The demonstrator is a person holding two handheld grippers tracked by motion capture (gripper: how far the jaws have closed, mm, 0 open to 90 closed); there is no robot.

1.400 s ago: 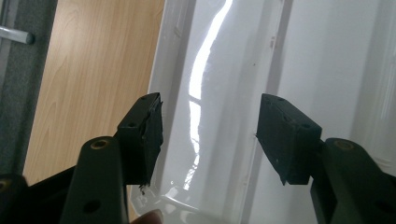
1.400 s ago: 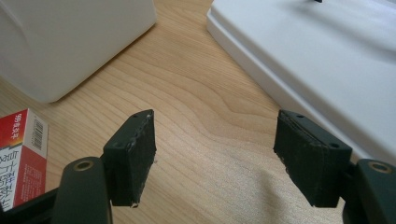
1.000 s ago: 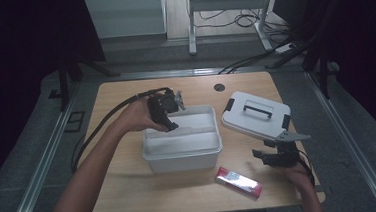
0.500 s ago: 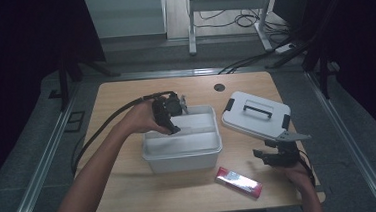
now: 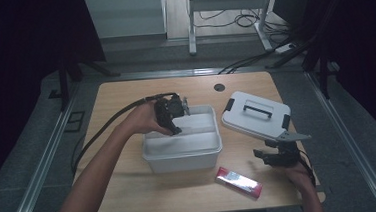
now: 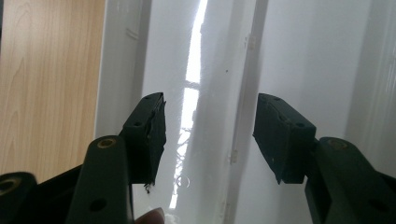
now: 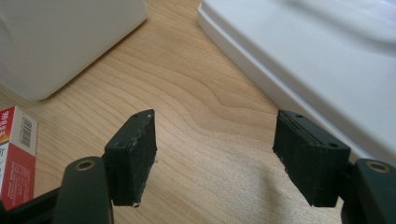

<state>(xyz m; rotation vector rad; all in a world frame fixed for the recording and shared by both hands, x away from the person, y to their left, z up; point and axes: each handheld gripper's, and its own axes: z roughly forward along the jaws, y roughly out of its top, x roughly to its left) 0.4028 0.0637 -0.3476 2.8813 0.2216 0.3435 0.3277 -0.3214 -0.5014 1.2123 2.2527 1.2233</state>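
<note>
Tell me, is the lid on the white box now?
No, the lid lies on the table to the right of the open white box.

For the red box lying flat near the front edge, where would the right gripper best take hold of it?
Probably across the two long sides of the red box, near its middle, coming down from above. It lies flat on the table with open wood all around, and looks narrow enough for the open right gripper, which rests just to its right. The white bin stands clear behind it.
</note>
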